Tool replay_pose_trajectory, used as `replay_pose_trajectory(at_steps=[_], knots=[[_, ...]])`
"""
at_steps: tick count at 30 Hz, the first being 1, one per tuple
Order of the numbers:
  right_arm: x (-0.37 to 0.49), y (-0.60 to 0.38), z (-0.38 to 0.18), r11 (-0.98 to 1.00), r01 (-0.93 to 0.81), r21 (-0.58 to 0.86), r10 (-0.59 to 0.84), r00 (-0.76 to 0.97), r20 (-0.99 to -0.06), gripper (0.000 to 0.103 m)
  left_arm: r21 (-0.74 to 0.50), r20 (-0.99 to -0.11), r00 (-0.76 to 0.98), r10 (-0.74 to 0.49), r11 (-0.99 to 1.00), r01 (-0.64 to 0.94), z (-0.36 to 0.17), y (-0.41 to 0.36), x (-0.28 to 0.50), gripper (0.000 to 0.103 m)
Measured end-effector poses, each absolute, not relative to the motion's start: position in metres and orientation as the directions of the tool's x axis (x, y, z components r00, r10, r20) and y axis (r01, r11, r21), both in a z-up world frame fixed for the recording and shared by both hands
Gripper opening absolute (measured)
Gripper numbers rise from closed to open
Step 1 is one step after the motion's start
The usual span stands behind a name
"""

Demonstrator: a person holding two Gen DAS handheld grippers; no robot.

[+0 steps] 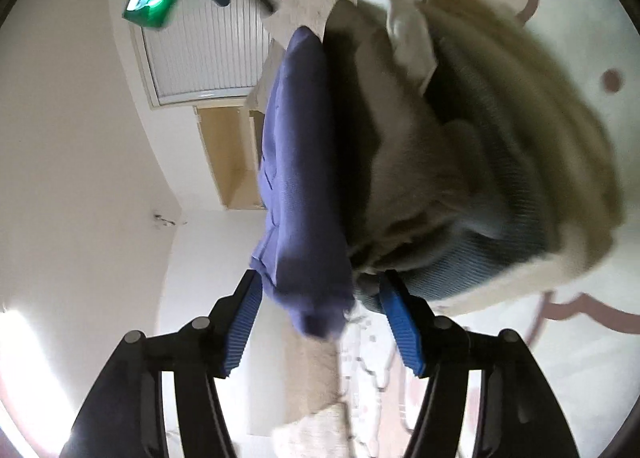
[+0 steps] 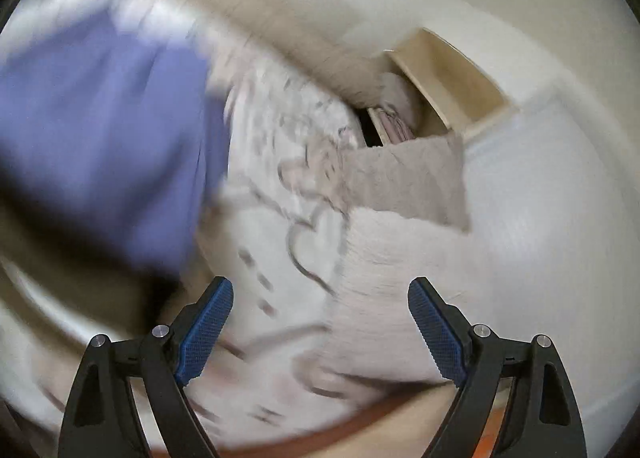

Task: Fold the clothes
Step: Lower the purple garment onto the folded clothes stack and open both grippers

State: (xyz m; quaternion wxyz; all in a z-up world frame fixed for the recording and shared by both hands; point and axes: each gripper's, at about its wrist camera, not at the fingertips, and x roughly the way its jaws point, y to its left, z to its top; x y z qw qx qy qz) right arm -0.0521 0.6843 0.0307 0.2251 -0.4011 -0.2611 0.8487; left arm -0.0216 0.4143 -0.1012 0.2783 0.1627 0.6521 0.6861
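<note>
Purple garment (image 1: 298, 177) between left claw (image 1: 320, 290) fingers

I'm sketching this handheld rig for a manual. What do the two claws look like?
Both look alike. The left claw has two black angular fingers with open triangular cut-outs, silver-grey round pivot pins, and blue ribbed pads on the inner faces. The right claw is built the same, its blue pads finely textured. No cables, sleeves or markings show.

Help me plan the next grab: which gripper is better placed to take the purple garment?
Left, probably. The purple garment hangs between the left gripper's open fingers; the right gripper sees it off to one side.
</note>
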Motion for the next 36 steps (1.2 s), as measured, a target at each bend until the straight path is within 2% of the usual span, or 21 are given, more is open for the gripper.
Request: replay_pose_trajectory(at_steps=[3,6,8,9,13,20,23,25,29,32,35,36], knots=[[-0.050,0.681,0.047,-0.896,-0.246,-0.369,0.433,-0.670,-0.603,0.089,0.914,-0.290,-0.757,0.586,-0.066,-0.401,-0.061,0.402,-0.006,0.062],[-0.077,0.633,0.063,-0.974,-0.200,-0.103,0.219,-0.730,-0.647,0.089,0.758,-0.426,-0.686,0.590,-0.181,-0.626,-0.020,0.389,-0.014,0.062],[-0.087,0.596,0.058,-0.989,-0.146,-0.036,0.133,-0.734,-0.666,0.089,0.618,-0.489,-0.627,0.606,-0.266,-0.740,0.004,0.378,-0.023,0.062],[-0.091,0.582,0.056,-0.991,-0.126,-0.046,0.124,-0.731,-0.671,0.089,0.538,-0.513,-0.594,0.619,-0.307,-0.785,0.014,0.372,-0.029,0.062],[-0.108,0.565,-0.009,-0.991,-0.067,-0.115,0.130,-0.678,-0.723,0.089,0.295,-0.550,-0.497,0.671,-0.401,-0.867,0.001,0.359,-0.041,0.062],[-0.113,0.577,-0.057,-0.998,-0.061,0.001,0.040,-0.662,-0.749,0.091,-0.059,-0.611,-0.335,0.717,-0.463,-0.885,0.004,0.369,-0.084,0.062],[-0.109,0.573,-0.046,-0.995,-0.097,0.015,0.054,-0.671,-0.739,0.091,-0.125,-0.615,-0.321,0.720,-0.491,-0.862,-0.006,0.360,-0.090,0.062],[-0.099,0.559,-0.035,-0.990,-0.139,-0.021,0.114,-0.710,-0.695,0.091,-0.153,-0.610,-0.321,0.724,-0.506,-0.849,-0.009,0.361,-0.092,0.062],[-0.081,0.511,-0.026,-0.991,-0.106,-0.082,0.134,-0.777,-0.616,0.091,-0.147,-0.600,-0.353,0.718,-0.533,-0.833,-0.007,0.344,-0.084,0.062],[-0.083,0.488,-0.044,-0.983,-0.111,-0.148,0.179,-0.775,-0.606,0.091,-0.160,-0.597,-0.362,0.716,-0.548,-0.821,-0.006,0.334,-0.082,0.062],[-0.090,0.487,-0.067,-0.983,-0.111,-0.146,0.180,-0.742,-0.646,0.092,-0.171,-0.597,-0.373,0.710,-0.567,-0.806,-0.004,0.322,-0.078,0.063],[-0.091,0.487,-0.073,-0.983,-0.113,-0.143,0.179,-0.735,-0.654,0.091,-0.166,-0.597,-0.383,0.705,-0.576,-0.801,-0.003,0.318,-0.077,0.068]])
